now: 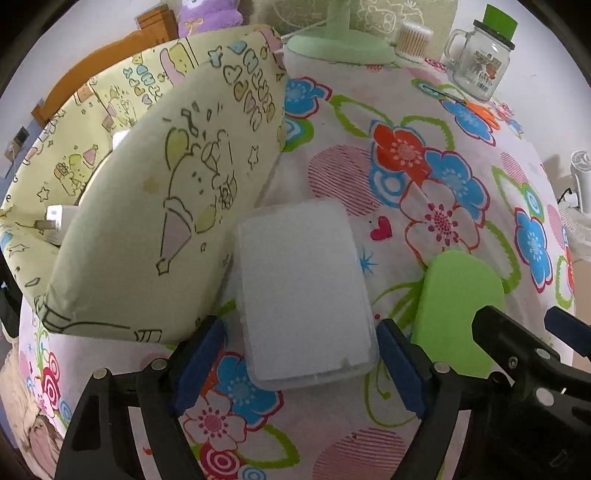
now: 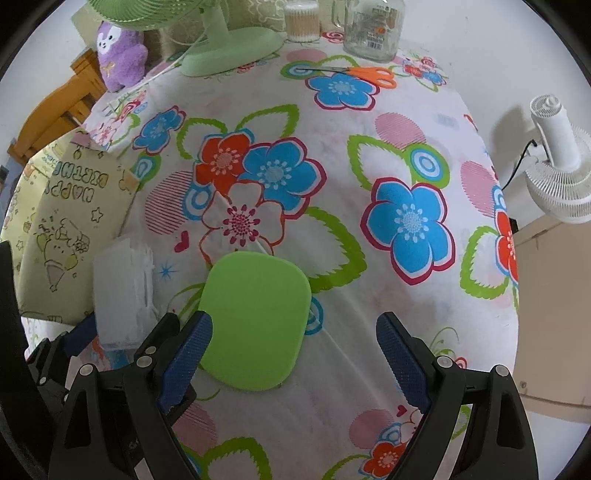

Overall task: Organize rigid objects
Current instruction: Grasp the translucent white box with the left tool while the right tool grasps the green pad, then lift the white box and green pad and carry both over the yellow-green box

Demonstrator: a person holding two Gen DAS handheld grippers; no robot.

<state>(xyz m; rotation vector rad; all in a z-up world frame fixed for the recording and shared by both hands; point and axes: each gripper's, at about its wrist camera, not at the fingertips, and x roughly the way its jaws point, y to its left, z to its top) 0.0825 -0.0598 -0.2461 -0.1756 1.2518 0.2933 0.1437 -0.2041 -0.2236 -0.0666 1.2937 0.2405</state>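
- Flower-print cloth [image 2: 369,122] covers the bench; green desk fan [image 2: 221,48], glass mug jar [image 2: 373,33] and orange scissors [image 2: 369,75] stand at the far edge.
- Left claw [image 1: 299,365]: jaws apart, straddling the near end of the frosted plastic box [image 1: 303,291]; pads look just clear of its sides.
- Right claw [image 2: 295,365]: spread wide, gripping nothing; its left pad overlaps the near edge of the green lid [image 2: 255,321].
- Box and lid lie flat, side by side.
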